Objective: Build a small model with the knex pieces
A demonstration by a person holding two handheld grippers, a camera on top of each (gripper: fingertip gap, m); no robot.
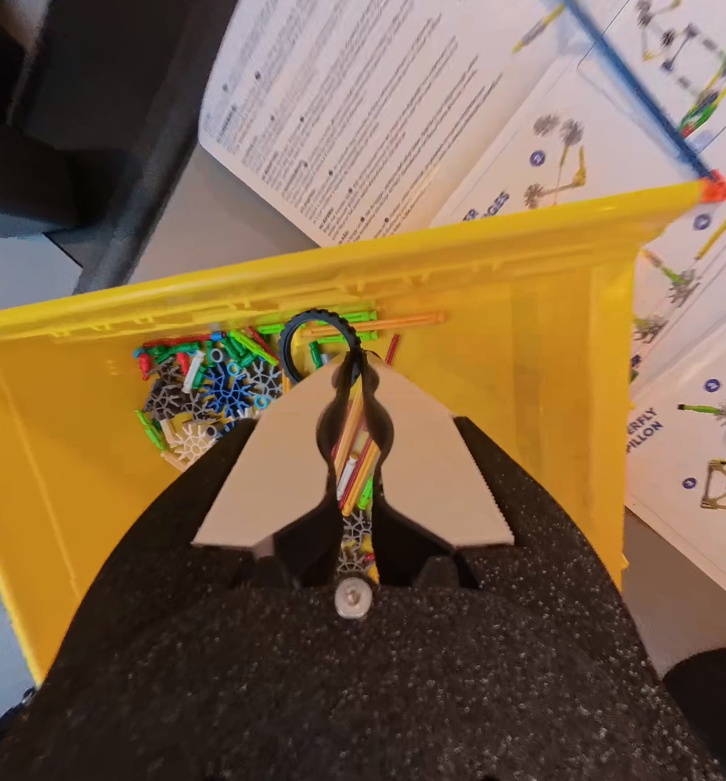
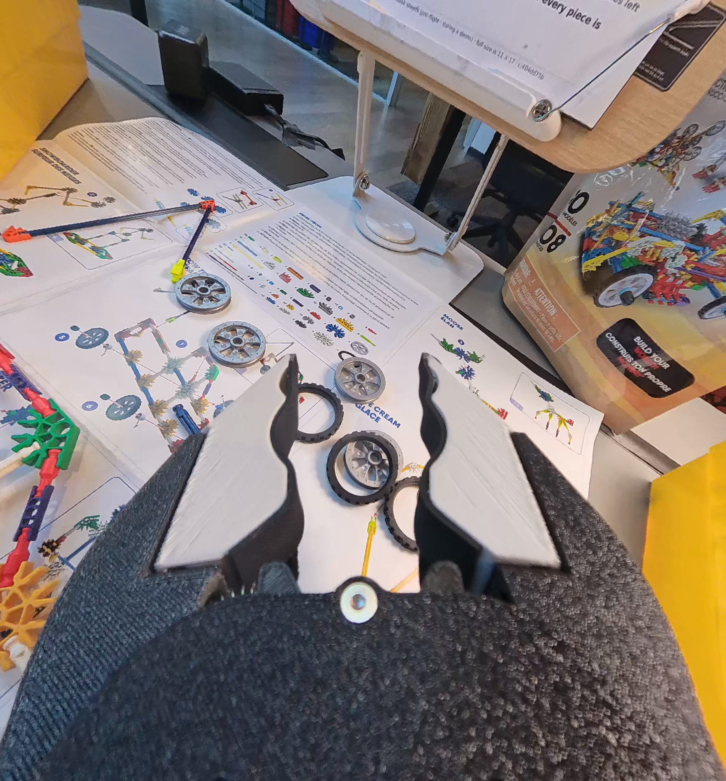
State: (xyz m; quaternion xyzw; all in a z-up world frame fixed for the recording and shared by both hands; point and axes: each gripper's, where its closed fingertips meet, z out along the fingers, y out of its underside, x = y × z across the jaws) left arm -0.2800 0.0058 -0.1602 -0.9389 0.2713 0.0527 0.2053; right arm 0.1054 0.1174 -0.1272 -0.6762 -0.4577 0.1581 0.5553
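In the left wrist view my left gripper (image 1: pixel 354 370) is shut on a black rubber tyre ring (image 1: pixel 316 336). It holds the ring inside a yellow bin (image 1: pixel 395 258), above a pile of coloured rods and snowflake connectors (image 1: pixel 213 389). In the right wrist view my right gripper (image 2: pixel 357 359) is open and empty above paper instruction sheets (image 2: pixel 340 270). Between its fingers lie a grey wheel hub (image 2: pixel 360 379) and a wheel fitted with a tyre (image 2: pixel 363 465). A loose tyre (image 2: pixel 316 412) lies by the left finger, another (image 2: pixel 401 511) by the right finger.
Two more grey hubs (image 2: pixel 202 293) (image 2: pixel 236 343) lie on the sheets beside blue rods with orange connectors (image 2: pixel 112 219). A part-built red, green and orange model (image 2: pixel 35 465) is at left. A kit box (image 2: pixel 648 274), a white document stand (image 2: pixel 395 228) and yellow bins (image 2: pixel 19 84) (image 2: pixel 703 591) surround the area. The left gripper's tips are roughly 40 cm from the right gripper's.
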